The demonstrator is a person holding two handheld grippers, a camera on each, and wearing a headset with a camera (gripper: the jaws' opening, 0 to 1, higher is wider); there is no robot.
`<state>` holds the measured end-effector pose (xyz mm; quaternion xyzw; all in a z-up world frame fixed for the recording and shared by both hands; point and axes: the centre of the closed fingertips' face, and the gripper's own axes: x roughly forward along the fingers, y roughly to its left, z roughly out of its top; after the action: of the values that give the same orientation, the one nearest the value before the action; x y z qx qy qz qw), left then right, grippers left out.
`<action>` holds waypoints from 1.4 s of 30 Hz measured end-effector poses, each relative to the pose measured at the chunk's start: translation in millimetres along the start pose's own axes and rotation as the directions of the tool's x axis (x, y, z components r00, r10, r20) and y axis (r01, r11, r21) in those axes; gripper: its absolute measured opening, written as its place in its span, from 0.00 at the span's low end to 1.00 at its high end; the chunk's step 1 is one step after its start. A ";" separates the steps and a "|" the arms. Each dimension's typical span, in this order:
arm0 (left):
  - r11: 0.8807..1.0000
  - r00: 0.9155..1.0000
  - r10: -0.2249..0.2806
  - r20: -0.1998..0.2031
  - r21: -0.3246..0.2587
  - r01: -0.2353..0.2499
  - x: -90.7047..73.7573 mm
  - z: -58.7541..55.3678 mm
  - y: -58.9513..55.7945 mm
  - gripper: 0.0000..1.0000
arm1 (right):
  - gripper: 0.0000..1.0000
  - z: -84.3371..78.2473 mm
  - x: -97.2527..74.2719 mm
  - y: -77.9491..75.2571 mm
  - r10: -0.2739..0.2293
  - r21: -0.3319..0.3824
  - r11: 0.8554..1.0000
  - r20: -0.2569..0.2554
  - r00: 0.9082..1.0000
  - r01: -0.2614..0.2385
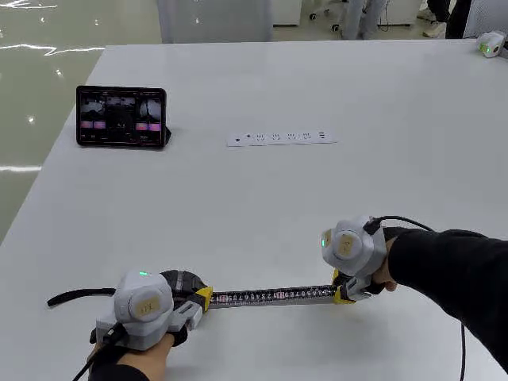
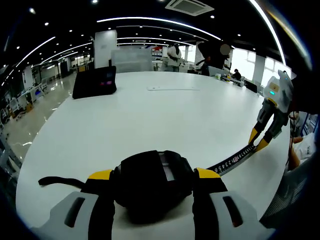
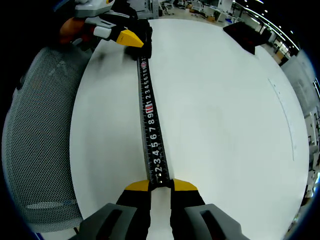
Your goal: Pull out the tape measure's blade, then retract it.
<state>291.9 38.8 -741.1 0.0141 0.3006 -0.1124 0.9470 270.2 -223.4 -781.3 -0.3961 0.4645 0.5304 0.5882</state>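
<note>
The black tape measure case [image 2: 154,181] sits on the white table near its front edge, with my left gripper [image 2: 155,175] shut on it from both sides. In the head view the case [image 1: 187,284] is at the lower left under my left gripper [image 1: 198,300]. Its black blade [image 1: 274,296] with white numbers lies flat on the table, stretched to the right. My right gripper [image 3: 161,185] is shut on the end of the blade [image 3: 150,125], which runs away from its yellow tips to the case [image 3: 141,32]. A black wrist strap [image 1: 75,295] trails left of the case.
A dark tablet [image 1: 121,117] stands at the far left of the table and a white power strip [image 1: 282,137] lies near the middle. A white device [image 1: 491,43] rests at the far right corner. People stand beyond the table's far edge [image 2: 172,55].
</note>
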 end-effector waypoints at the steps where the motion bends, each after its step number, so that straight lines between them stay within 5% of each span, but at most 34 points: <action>1: 1.000 1.000 0.000 -0.001 0.000 0.000 0.0 -0.1 0.1 0.59 | 0.11 0.3 0.1 0.0 0.000 0.001 1.000 0.000 1.000 0.000; 42: 1.000 1.000 -0.004 -0.010 0.011 0.004 0.8 -2.2 -0.2 0.59 | 0.11 11.2 3.1 1.1 -0.005 -0.003 1.000 0.007 1.000 0.005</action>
<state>291.3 38.7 -743.3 0.0194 0.3049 -0.1160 0.9451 270.5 -211.8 -781.4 -0.3960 0.4608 0.5311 0.5906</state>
